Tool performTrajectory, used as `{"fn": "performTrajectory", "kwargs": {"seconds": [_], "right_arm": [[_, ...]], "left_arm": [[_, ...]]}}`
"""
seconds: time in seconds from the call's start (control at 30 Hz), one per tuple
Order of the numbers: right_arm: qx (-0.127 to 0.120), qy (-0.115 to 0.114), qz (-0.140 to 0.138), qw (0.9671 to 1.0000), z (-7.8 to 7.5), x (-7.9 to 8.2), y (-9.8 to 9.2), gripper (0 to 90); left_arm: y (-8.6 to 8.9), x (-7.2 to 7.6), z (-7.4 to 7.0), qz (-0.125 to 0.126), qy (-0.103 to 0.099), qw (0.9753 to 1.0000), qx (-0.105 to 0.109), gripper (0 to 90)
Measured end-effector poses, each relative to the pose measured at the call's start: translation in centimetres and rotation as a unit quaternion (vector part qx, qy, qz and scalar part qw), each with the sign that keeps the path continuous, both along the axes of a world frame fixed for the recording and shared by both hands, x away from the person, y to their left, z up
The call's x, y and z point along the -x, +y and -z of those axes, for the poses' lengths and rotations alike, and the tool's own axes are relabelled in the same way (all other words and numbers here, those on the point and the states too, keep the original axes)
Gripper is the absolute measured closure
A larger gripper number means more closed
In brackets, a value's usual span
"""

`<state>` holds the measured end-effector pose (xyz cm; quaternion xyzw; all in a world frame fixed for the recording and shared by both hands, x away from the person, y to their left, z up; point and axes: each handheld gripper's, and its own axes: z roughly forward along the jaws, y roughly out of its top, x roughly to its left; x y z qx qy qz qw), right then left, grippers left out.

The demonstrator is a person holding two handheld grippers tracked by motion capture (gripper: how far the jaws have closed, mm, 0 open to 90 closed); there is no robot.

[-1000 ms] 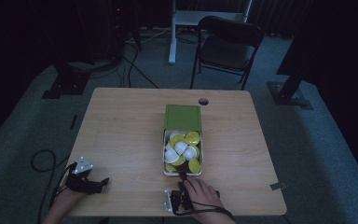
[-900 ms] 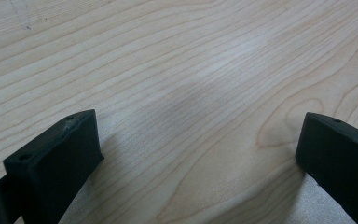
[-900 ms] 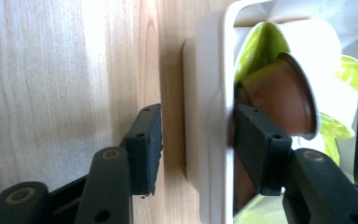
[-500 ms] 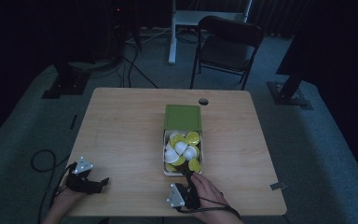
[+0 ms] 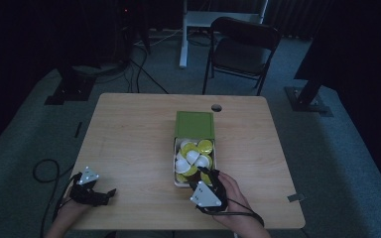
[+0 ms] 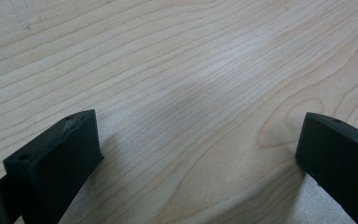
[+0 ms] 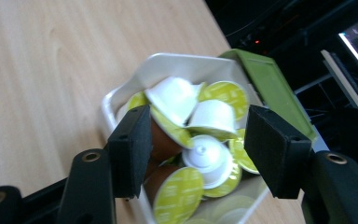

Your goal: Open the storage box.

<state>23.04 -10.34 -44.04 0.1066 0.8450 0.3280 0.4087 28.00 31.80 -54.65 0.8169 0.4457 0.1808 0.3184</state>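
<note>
A white box [image 5: 177, 181] [image 7: 121, 88] with a green lid [image 5: 194, 124] [image 7: 270, 84] flipped back stands on the wooden table [image 5: 129, 139], holding several yellow-green and white coffee capsules [image 5: 193, 156] [image 7: 200, 140]. My right gripper [image 5: 206, 179] [image 7: 196, 151] hovers at the box's near end, open, its jaws either side of the capsules and gripping none. My left gripper [image 5: 110, 193] [image 6: 196, 154] rests open at the table's near left corner, over bare wood [image 6: 177, 70].
A round cable hole [image 5: 216, 107] sits near the table's far edge. A black folding chair [image 5: 243, 49] stands beyond the table, with stand bases [image 5: 69, 91] on the floor to both sides. A cable [image 5: 44, 171] loops off the left edge.
My right gripper has moved forward and a little right, from the table's near edge up to the box's near end. The left gripper has stayed where it was.
</note>
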Motion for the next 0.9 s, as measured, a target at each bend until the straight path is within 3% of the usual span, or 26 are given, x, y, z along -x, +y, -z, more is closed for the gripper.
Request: {"fn": "performTrajectory", "kwargs": {"seconds": [0.2,0.5,0.63,0.73,0.83,0.9], "right_arm": [[-0.041,0.003,0.016,0.999,-0.5,-1.0,-1.5,40.7],[-0.102,0.011,0.031,0.9943,-0.8,-2.0,-3.4,36.0],[-0.128,0.018,0.039,0.9909,-0.9,-2.3,-4.0,35.1],[-0.145,0.016,0.061,0.9874,-0.8,-2.7,-4.8,29.1],[-0.157,0.023,0.073,0.9846,-0.7,-3.0,-5.4,28.9],[-0.177,0.032,0.09,0.9796,-0.5,-3.4,-6.2,26.4]], "left_arm": [[0.0,0.0,0.0,0.0,0.0,1.0,0.0,0.0],[0.0,0.0,0.0,0.0,0.0,1.0,0.0,0.0],[0.0,0.0,0.0,0.0,0.0,1.0,0.0,0.0],[0.0,0.0,0.0,0.0,0.0,1.0,0.0,0.0],[0.0,0.0,0.0,0.0,0.0,1.0,0.0,0.0],[0.0,0.0,0.0,0.0,0.0,1.0,0.0,0.0]]}}
